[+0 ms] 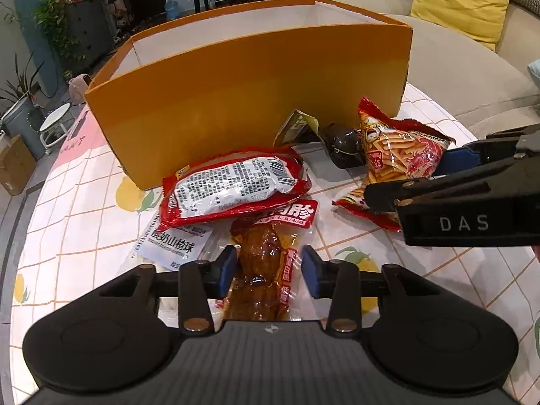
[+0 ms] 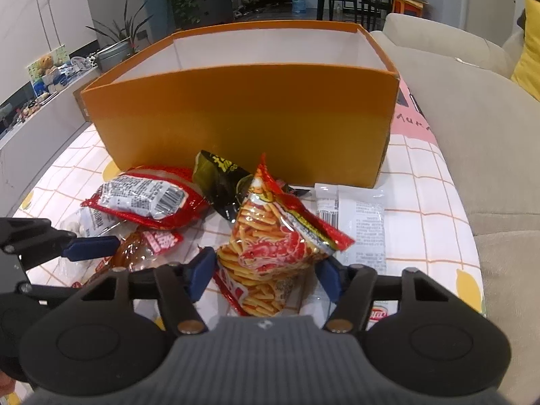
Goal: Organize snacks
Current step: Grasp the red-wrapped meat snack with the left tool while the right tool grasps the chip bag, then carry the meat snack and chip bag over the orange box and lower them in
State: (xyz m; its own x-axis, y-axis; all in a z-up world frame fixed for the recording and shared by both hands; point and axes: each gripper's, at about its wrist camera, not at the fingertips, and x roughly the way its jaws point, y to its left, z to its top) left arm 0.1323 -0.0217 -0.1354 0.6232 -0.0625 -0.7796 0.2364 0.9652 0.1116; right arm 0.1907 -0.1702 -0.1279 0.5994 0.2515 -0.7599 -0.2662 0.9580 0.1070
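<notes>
An orange box with a white inside stands on the table; it also shows in the right wrist view. My left gripper is open, its blue pads on either side of a brown meat snack pack that lies flat. My right gripper is open around a red bag of shrimp sticks, which also shows in the left wrist view. A red and white pack lies by the box. A dark green pack lies behind the shrimp sticks.
A white sachet lies right of the shrimp sticks. A white hawthorn ball pack lies under the red pack. The table has a checked cloth with lemon prints. A beige sofa with a yellow cushion stands at the right.
</notes>
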